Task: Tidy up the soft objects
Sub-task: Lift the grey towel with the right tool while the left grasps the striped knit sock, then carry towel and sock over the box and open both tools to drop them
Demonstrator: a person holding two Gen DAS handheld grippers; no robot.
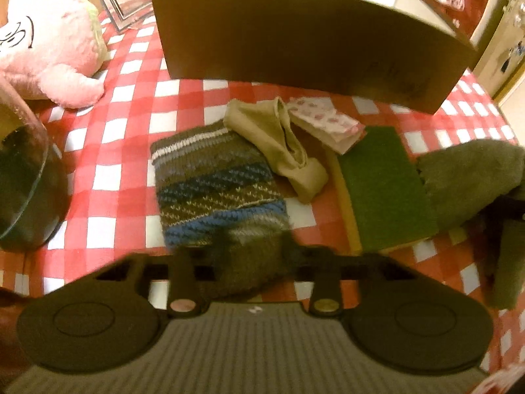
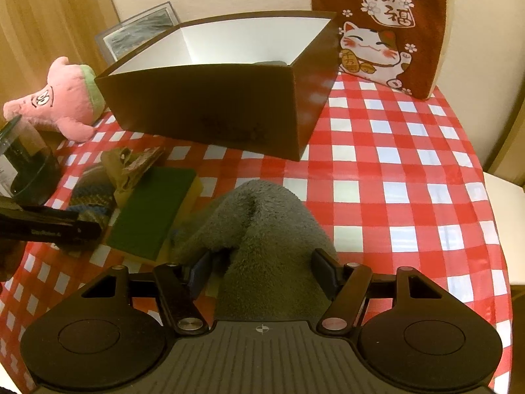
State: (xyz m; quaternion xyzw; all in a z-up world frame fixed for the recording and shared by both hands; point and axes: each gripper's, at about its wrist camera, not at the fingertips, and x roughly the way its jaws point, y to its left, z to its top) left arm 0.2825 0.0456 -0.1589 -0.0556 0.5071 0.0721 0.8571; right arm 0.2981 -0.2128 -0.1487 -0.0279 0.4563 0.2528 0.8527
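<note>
Knitted wool bunches in my clenched left gripper (image 1: pixel 252 246): the hat (image 1: pixel 216 187) lies on the worktop (image 1: pixel 131 98). Right gripper (image 2: pixel 262 262) grasps the towel (image 2: pixel 262 216). Next, I'd lift both into the box (image 2: pixel 210 98).

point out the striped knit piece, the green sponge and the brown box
striped knit piece (image 1: pixel 216 190), left wrist view, on its blue and brown stripes
green sponge (image 1: pixel 384 187), left wrist view, middle of its green top face
brown box (image 2: pixel 210 105), right wrist view, on its near outer wall
</note>
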